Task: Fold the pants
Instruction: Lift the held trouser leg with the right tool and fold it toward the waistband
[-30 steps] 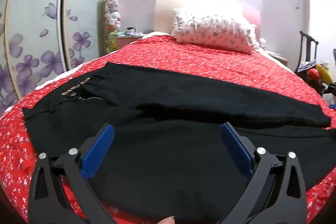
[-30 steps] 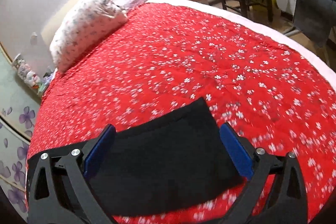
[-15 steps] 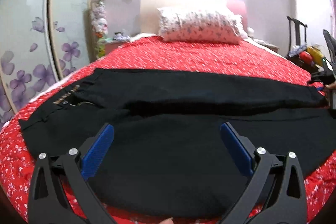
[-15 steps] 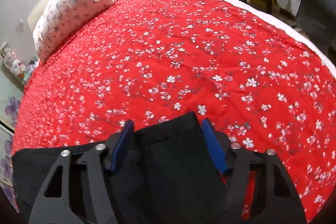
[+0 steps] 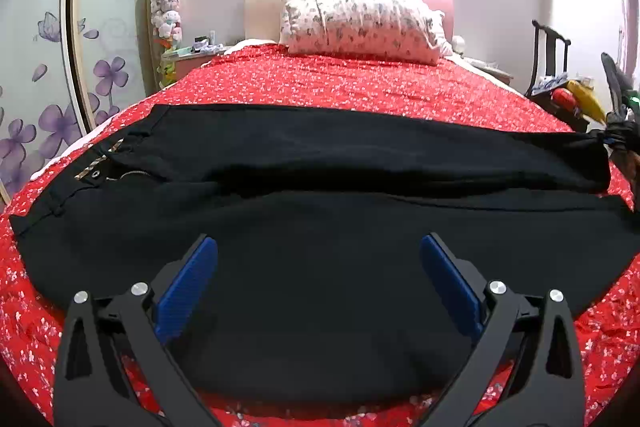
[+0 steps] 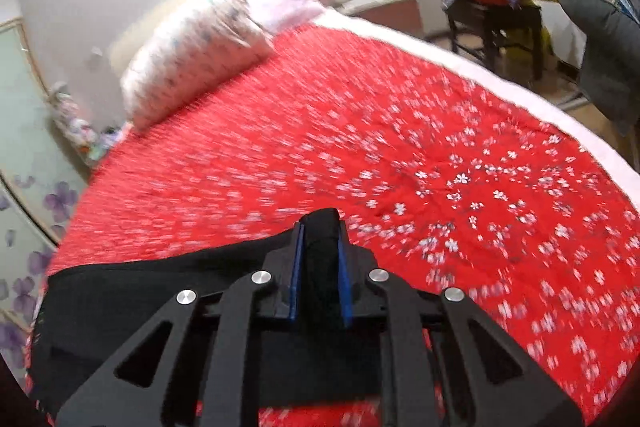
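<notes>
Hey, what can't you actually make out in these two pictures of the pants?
- Left wrist view: the black pants' near edge, behind the left claw.
- Right wrist view: the bunched hem inside the right claw.
- Right wrist view: pillow, blurred.

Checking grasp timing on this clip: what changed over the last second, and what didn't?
The right gripper has just been closing: from wide open around the hem end of the black pants, its pads now pinch a bunch of that fabric, and its blurred view shows it moving. The left gripper stays open over the pants, holding nothing. The pants remain spread on the red bedspread.
</notes>
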`<state>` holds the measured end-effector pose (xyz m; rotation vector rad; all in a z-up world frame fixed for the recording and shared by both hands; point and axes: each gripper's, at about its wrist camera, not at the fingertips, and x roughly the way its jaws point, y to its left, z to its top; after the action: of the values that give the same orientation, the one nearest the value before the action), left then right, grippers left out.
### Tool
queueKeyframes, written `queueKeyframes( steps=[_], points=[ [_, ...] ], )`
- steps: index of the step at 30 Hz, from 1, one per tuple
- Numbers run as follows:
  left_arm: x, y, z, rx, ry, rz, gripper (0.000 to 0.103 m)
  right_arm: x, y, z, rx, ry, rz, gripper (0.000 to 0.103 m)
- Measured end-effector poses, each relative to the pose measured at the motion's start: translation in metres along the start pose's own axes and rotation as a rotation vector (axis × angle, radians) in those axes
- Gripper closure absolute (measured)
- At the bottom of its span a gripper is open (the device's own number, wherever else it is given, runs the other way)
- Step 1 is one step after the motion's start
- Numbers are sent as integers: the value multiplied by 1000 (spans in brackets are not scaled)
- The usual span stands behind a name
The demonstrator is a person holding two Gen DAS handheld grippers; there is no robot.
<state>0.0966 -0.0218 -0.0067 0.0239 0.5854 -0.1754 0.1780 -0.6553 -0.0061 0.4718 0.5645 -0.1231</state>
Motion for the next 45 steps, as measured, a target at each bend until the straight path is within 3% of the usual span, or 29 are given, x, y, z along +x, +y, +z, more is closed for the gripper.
queueKeyframes(
  steps=[5, 8, 12, 15, 16, 18, 19, 21, 22, 23, 25, 29, 35, 37, 38, 39, 41, 45],
  points=[
    [-10, 8, 0, -48, -29, -18, 2, -73, 14, -46, -3, -35, 115, 89],
    [-17, 13, 0, -87, -37, -34, 2, -103, 12, -86, 42, 7, 143, 90],
    [-28, 18, 0, -130, -57, -57, 2, -115, 7, -137, 82, 110, 65, 91],
    [-33, 20, 0, -168, -64, -86, 2, -110, 13, -156, 72, 195, -9, 90],
    [-33, 20, 0, -182, -63, -100, 2, -113, 16, -157, 81, 197, -32, 88],
    [-34, 21, -1, -223, -66, -117, 2, -127, 17, -153, 136, 201, -89, 72],
    [-35, 23, -1, -251, -72, -127, 2, -134, 18, -150, 171, 189, -93, 72],
    [-36, 26, -1, -298, -73, -164, 2, -148, 19, -144, 259, 150, -55, 67],
    [-36, 27, -1, -311, -71, -177, 2, -154, 19, -143, 366, 141, -8, 62],
    [-37, 27, 0, -312, -73, -179, 2, -154, 17, -144, 436, 148, 30, 49],
    [-38, 23, 4, -258, -66, -164, 2, -148, 18, -151, 612, 170, 149, 47],
    [-45, 6, 8, -97, -97, -101, 2, -122, 25, -163, 775, 209, 159, 54],
    [-36, 8, 5, -101, -48, -114, 2, -85, 18, -172, 917, 192, 52, 58],
    [-33, 13, 4, -119, -35, -113, 2, -82, 17, -171, 896, 159, 3, 65],
    [-31, 16, 3, -131, -29, -113, 2, -81, 15, -169, 869, 145, -24, 83],
    [-30, 18, 3, -138, -26, -112, 2, -78, 13, -167, 842, 141, -37, 93],
    [-29, 22, 3, -150, -23, -110, 2, -77, 15, -162, 783, 129, -36, 98],
    [-32, 24, 4, -144, -40, -85, 2, -117, 32, -124, 573, -101, 48, 99]
  ],
)
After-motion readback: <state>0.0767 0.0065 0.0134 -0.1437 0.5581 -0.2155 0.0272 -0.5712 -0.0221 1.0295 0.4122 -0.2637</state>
